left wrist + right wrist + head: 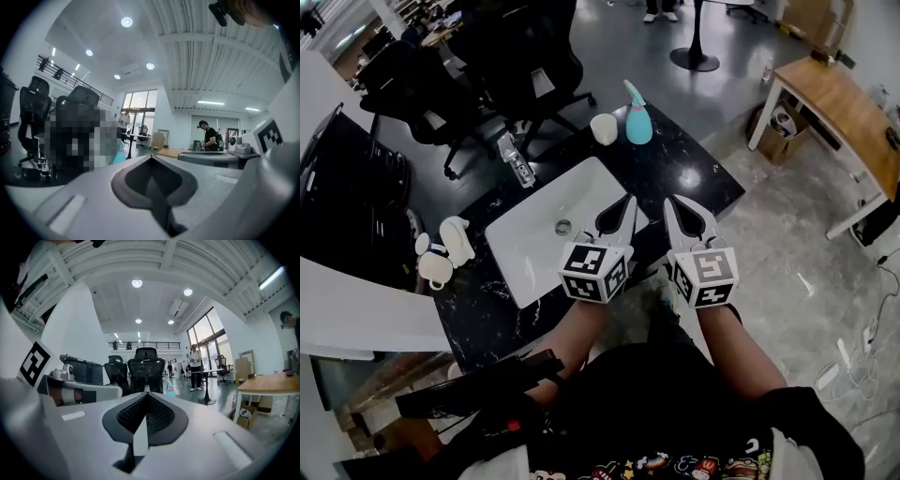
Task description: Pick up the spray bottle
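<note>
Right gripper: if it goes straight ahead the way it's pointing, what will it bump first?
Probably the teal spray bottle at the far edge of the counter. The right gripper, jaws shut, aims almost straight at it with nothing between, though height is hard to judge.

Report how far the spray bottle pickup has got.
Nothing done yet: the teal spray bottle stands at the far edge of the black counter, beside a white cup. In hand: nothing; left tool and right tool are both shut and empty, near the sink. Left: open one, reach, grip, lift.
</note>
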A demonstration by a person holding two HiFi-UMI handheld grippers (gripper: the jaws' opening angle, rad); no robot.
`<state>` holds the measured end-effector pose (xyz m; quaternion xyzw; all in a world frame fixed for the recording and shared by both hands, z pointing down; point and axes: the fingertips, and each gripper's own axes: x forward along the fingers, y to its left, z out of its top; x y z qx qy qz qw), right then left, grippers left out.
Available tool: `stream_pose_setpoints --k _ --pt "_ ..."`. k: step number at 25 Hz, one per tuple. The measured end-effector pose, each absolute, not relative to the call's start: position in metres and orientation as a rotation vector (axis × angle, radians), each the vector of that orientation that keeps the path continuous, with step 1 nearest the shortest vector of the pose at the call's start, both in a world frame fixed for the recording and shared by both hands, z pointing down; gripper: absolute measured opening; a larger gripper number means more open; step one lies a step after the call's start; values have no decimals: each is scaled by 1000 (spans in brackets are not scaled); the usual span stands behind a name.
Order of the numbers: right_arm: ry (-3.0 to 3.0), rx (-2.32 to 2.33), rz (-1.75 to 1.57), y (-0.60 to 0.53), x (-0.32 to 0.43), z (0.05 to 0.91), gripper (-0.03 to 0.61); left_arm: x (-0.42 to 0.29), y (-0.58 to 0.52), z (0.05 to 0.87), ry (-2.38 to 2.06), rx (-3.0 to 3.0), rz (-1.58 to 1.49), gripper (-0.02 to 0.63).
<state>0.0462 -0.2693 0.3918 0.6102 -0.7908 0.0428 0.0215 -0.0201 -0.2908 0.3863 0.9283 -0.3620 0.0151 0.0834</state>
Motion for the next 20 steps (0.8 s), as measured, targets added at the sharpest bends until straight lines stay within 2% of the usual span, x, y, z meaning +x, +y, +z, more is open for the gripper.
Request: stream_pose_setpoints --k 14,20 --pt "-2541 1708 150 -449 100 414 28 40 -441 404 -1264 2657 100 0" --pt "-2568 1653 171 -504 100 433 91 38 -476 417 -1336 2600 138 0"
